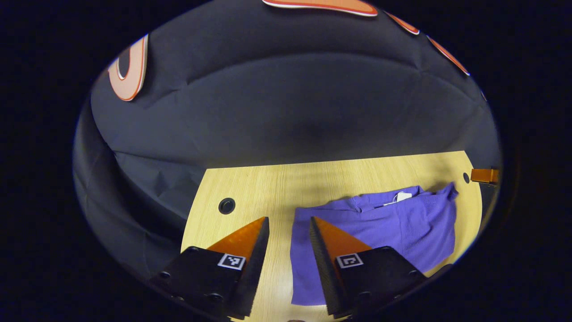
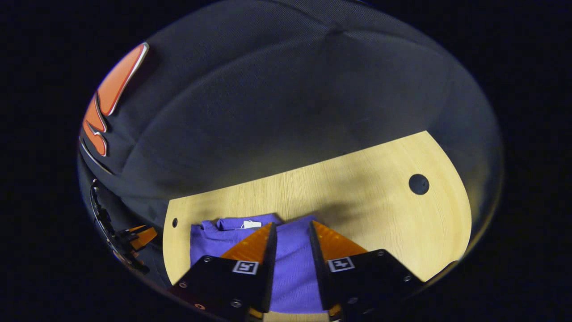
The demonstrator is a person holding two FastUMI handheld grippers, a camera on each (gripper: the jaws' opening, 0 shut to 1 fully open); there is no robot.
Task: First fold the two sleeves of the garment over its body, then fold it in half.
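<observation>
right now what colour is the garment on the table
Purple, with a small white tag at the collar. The garment shows best in the left gripper view.

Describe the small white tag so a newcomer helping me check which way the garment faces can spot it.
On the wooden table lies a purple garment. The white tag sits at its collar, on the edge nearest the booth wall, the only white spot on the purple cloth.

Left gripper (image 1: 289, 222): two wedge-shaped fingers on black blocky mounts; ridged inner faces.
Left markings: one small square black-and-white tag on each mount.
Left screws: round-headed, dark, along the mount edges.
Right gripper (image 2: 292, 228): same wedge fingers, black mounts.
Right markings: square tag on each mount; silvery screws at the corners.
</observation>
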